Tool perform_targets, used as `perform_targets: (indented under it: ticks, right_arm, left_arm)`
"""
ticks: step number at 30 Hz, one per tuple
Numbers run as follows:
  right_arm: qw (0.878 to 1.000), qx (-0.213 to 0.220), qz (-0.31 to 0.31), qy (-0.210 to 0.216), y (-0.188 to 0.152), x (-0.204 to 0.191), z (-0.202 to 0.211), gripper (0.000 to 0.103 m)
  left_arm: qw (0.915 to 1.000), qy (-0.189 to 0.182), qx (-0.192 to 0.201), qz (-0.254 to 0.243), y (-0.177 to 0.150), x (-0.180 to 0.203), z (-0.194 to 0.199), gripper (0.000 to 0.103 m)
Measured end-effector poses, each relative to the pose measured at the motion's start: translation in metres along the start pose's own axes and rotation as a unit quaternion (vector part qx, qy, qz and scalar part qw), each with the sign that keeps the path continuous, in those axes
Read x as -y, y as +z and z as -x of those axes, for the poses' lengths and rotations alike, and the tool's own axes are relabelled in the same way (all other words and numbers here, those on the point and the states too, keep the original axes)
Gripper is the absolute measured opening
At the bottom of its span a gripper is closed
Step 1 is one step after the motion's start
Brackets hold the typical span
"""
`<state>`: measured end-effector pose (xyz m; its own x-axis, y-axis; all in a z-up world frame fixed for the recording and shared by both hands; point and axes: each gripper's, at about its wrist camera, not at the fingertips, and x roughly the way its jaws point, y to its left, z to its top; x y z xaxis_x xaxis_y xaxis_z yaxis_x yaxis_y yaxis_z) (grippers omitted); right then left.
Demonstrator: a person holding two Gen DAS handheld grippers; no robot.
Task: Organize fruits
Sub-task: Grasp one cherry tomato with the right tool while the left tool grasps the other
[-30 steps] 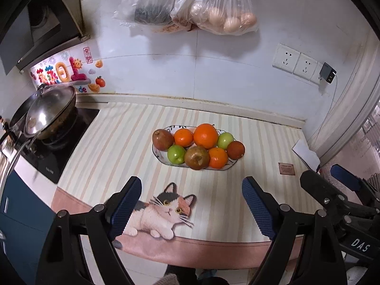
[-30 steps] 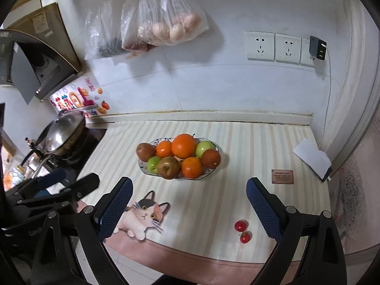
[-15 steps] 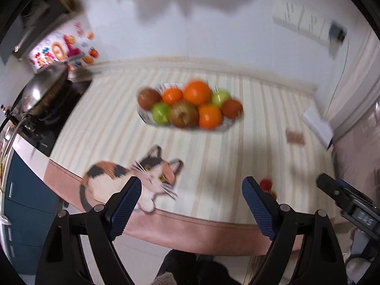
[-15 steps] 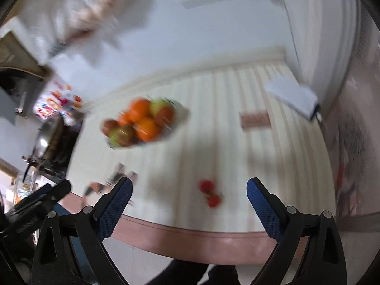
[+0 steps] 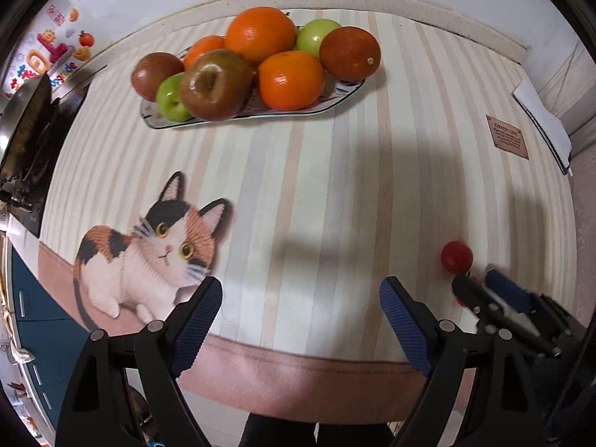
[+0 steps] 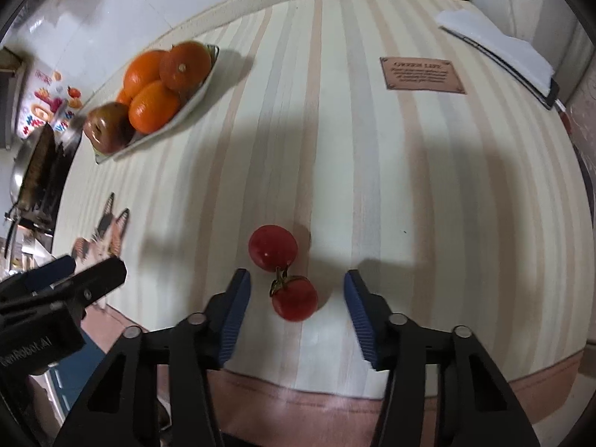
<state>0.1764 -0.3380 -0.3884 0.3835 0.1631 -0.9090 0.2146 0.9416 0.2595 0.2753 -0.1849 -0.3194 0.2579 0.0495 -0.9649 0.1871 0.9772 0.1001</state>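
Two small red tomatoes joined by a stem lie on the striped mat near its front edge. The near tomato (image 6: 295, 302) sits between the open jaws of my right gripper (image 6: 296, 290), untouched; the far tomato (image 6: 273, 247) lies just beyond the fingertips. In the left wrist view one tomato (image 5: 456, 257) shows beside my right gripper (image 5: 491, 290). A plate (image 5: 335, 100) piled with oranges (image 5: 260, 34), green apples and brown fruit stands at the back. My left gripper (image 5: 300, 300) is open and empty over the mat, right of the cat picture.
A wok (image 5: 22, 126) on a stove stands at the far left. A white cloth (image 6: 495, 48) lies at the back right corner, and a brown label (image 6: 422, 74) is sewn on the mat. The wall runs behind the plate.
Both grippers have dropped and moved forward toward the mat. The right gripper now has its jaws either side of the near tomato. The fruit plate looms larger in the left view.
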Motion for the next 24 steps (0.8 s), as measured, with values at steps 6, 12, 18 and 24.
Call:
perform_targets:
  ticks: [6, 12, 18, 24]
  right_arm:
    - [0.999, 0.021, 0.013, -0.022, -0.006, 0.002, 0.008, 0.028]
    - [0.998, 0.032, -0.033, -0.034, -0.023, 0.043, 0.028, 0.028]
    - [0.996, 0.033, -0.062, -0.048, -0.031, 0.074, 0.034, 0.028]
    - [0.995, 0.038, -0.076, -0.047, -0.034, 0.081, 0.035, 0.028]
  left_arm:
    - [0.9979, -0.062, -0.015, -0.013, 0.010, 0.015, -0.007, 0.086]
    - [0.9866, -0.151, -0.060, -0.017, 0.014, 0.044, -0.022, 0.078]
    - [0.9855, -0.141, -0.062, -0.072, 0.017, 0.086, -0.033, 0.077]
    - [0.9845, -0.120, -0.064, -0.112, 0.017, 0.115, -0.046, 0.054]
